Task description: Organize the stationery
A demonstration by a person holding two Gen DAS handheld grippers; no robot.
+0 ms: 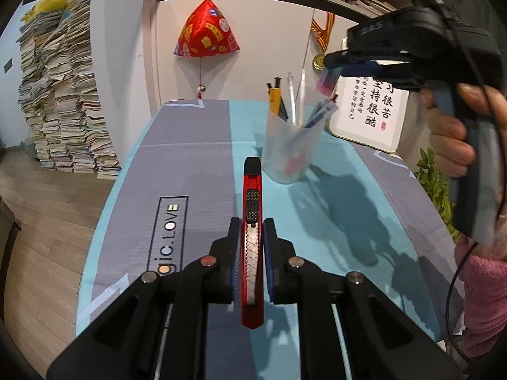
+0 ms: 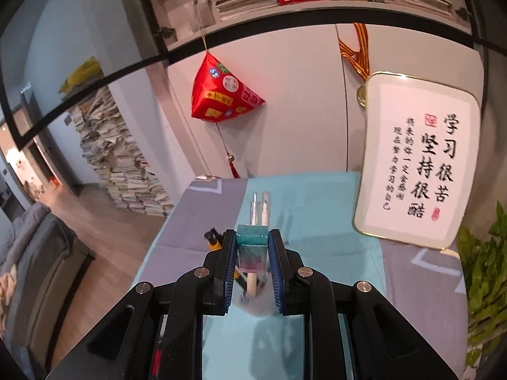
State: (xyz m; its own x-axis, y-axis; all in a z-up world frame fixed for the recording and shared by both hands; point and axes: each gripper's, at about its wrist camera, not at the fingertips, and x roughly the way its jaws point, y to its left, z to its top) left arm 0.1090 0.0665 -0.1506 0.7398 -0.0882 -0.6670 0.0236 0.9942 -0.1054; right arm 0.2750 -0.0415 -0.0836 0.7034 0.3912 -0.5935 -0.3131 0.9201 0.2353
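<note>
My left gripper (image 1: 252,224) is shut on a red utility knife (image 1: 252,215) and holds it level above the table, its black end pointing at a translucent pen cup (image 1: 290,145). The cup holds several pens (image 1: 293,101). My right gripper (image 2: 252,237) is shut on a small teal-and-pink eraser (image 2: 252,250) and holds it above the cup (image 2: 253,304), whose pens (image 2: 259,209) show between the fingers. In the left wrist view the right gripper (image 1: 331,63) hangs over the cup with the eraser (image 1: 326,82) in it.
A grey and teal cloth (image 1: 190,158) covers the table. A framed calligraphy board (image 2: 418,164) leans at the back right, a green plant (image 2: 484,269) beside it. A red hanging ornament (image 1: 206,31) is on the wall. Stacks of paper (image 1: 63,95) stand on the floor to the left.
</note>
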